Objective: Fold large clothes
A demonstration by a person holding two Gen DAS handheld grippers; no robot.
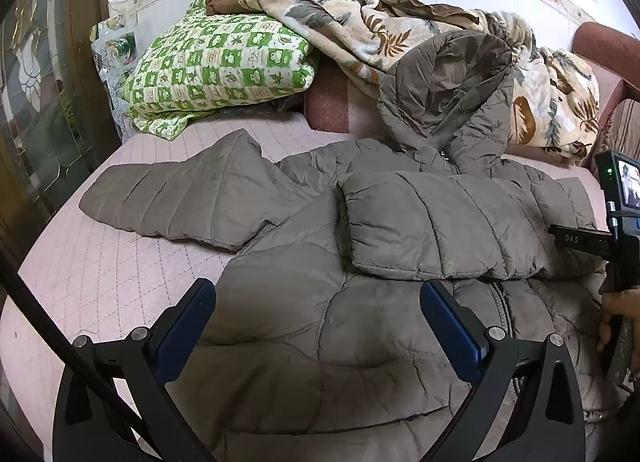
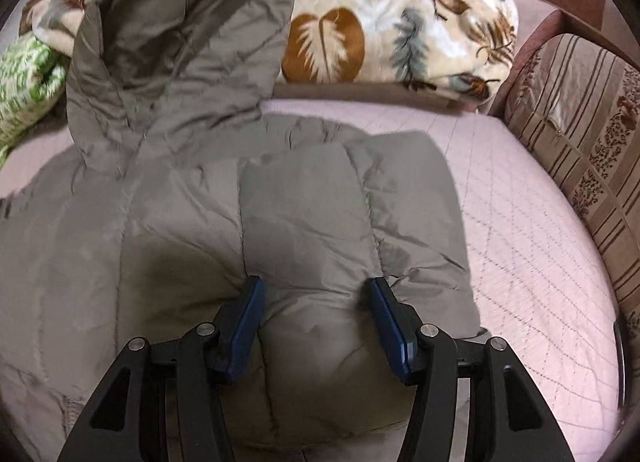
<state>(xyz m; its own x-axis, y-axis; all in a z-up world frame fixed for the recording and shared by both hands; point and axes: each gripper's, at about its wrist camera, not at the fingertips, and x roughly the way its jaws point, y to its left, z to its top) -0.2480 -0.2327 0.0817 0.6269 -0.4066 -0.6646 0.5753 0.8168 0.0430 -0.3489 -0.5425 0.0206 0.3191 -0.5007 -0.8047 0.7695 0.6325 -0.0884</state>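
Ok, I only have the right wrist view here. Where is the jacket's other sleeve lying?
Observer: The outstretched sleeve lies flat on the pink bed cover, pointing away from the body and not folded in.
Operator: And the left gripper?
Observer: The left gripper hangs over the lower part of the jacket, jaws wide apart, gripping nothing.

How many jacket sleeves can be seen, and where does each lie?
2. One sleeve stretches out leftward on the pink bed cover; the other sleeve is folded across the jacket's chest. None seem hidden.
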